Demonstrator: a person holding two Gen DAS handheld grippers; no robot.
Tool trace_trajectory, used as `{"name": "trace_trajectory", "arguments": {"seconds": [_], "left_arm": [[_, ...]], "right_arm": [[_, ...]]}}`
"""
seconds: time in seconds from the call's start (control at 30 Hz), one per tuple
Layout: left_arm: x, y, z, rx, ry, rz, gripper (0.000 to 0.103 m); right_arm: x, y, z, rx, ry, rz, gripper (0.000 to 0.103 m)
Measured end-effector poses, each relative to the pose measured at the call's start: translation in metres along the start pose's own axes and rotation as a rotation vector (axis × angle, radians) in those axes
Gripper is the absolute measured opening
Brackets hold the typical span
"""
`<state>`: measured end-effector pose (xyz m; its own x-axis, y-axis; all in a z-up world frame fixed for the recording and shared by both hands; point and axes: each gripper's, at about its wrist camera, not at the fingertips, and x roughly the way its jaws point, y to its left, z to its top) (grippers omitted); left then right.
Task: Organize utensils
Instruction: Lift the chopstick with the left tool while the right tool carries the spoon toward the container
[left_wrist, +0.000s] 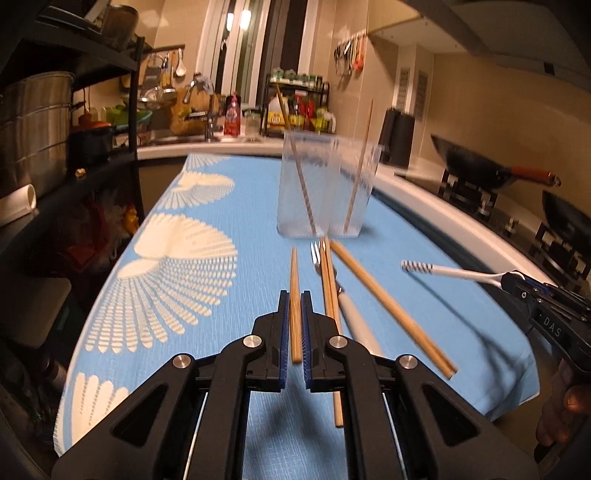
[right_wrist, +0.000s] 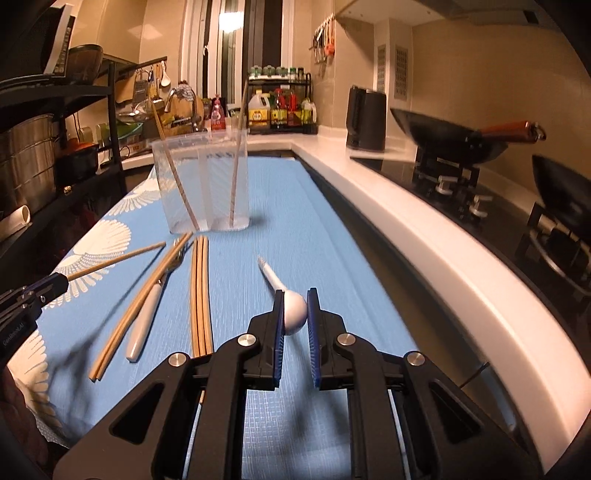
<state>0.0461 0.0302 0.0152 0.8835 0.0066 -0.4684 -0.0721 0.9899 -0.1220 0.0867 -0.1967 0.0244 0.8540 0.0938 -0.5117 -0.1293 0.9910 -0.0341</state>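
Note:
My left gripper (left_wrist: 295, 295) is shut on a single wooden chopstick (left_wrist: 294, 295) and holds it above the blue cloth (left_wrist: 229, 229). My right gripper (right_wrist: 295, 295) is shut on the round end of a white-handled utensil (right_wrist: 291, 308) with a striped tip (left_wrist: 415, 266). A clear plastic holder (left_wrist: 325, 184) with two compartments stands ahead, one chopstick leaning in each. On the cloth lie a white-handled fork (left_wrist: 354, 314), a chopstick pair (left_wrist: 328, 288) across it and another pair (left_wrist: 391, 306) to the right.
A white counter edge (right_wrist: 424, 229) runs along the right, with a stove and black woks (right_wrist: 454, 140) beyond. A black shelf rack with steel pots (left_wrist: 37, 125) stands left. A sink and bottle rack (left_wrist: 299, 107) are at the back.

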Motion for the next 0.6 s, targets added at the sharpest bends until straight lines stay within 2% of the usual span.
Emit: {"name": "trace_trajectory", "arguments": {"seconds": [0.27,0.43,0.6], "left_arm": [[-0.024,0.006,0.02,-0.03,-0.123,-0.043,0.006],[-0.033,0.009,0.029,-0.034,-0.171,-0.065,0.006],[-0.036,0.012,0.036,-0.049,-0.188,-0.079,0.006]], "right_arm": [[-0.031,0.0,0.034,-0.018,-0.101,0.006,0.012],[-0.043,0.002,0.048,-0.038,-0.142,0.017,0.012],[-0.049,0.001,0.061,-0.042,-0.154,0.039,0.012]]}}
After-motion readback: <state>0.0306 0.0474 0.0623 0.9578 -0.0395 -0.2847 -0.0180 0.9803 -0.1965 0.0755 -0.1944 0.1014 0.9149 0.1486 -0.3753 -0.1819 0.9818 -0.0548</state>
